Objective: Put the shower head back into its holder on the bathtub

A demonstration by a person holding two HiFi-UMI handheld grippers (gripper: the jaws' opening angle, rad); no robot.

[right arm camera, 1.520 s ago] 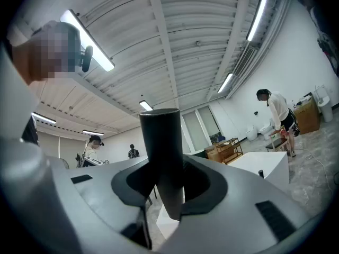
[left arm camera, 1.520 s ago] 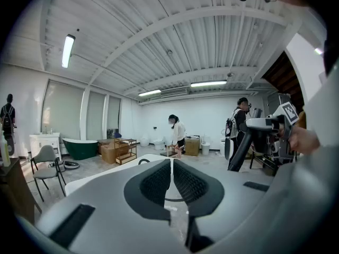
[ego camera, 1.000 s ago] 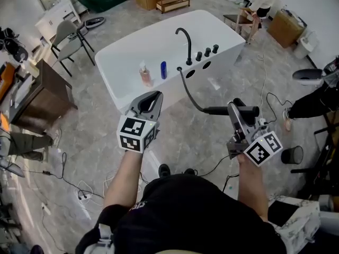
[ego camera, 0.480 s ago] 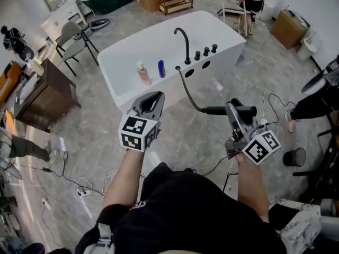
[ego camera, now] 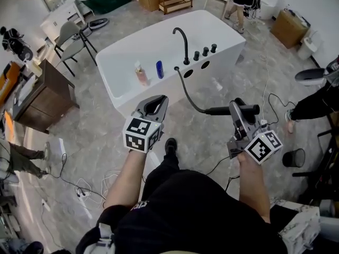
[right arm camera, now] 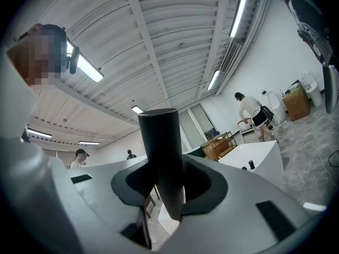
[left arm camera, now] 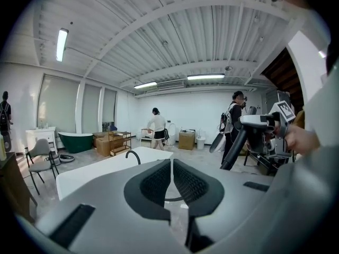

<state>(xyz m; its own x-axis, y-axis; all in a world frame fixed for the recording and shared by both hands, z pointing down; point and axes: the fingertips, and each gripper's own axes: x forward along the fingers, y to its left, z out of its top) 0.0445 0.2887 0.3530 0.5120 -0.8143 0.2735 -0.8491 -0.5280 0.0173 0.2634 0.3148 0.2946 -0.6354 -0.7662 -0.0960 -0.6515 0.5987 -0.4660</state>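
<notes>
Right gripper [ego camera: 237,114] clamped on the shower head [ego camera: 220,110]: jaws pinch the black handle crosswise, and its own view shows the dark cylinder [right arm camera: 161,157] filling the gap between the pads. Left gripper [ego camera: 156,103] carries nothing, its jaws brought together with only a sliver of light between them.

Shower head is in the air, well apart from the bathtub [ego camera: 127,46], lying roughly level. Hose [ego camera: 188,91] runs from the handle in a sagging curve back to a small fitting on the tub rim [ego camera: 178,68], just beside the arched faucet [ego camera: 183,41]. That fitting looks like the holder, though it is too small to be sure.

Task barely advanced, by my reading: carry still to do, insertion still to do.

Risks from here:
- Round handle in a two-pad pinch. A tug from the hose could make it roll or swing in the jaws and spoil the aim.
- Slack hose. Closing in adds more loop, which could catch on the tub edge or kink at the fitting.
- Faucet and knobs [ego camera: 205,52] crowd the holder, so a tilted approach could knock them.
- Pink bottle [ego camera: 141,74] and blue bottle [ego camera: 159,69] stand on the rim nearby and could be toppled by a wide sweep.
- Cables [ego camera: 79,187] on the floor are a tripping hazard.
</notes>
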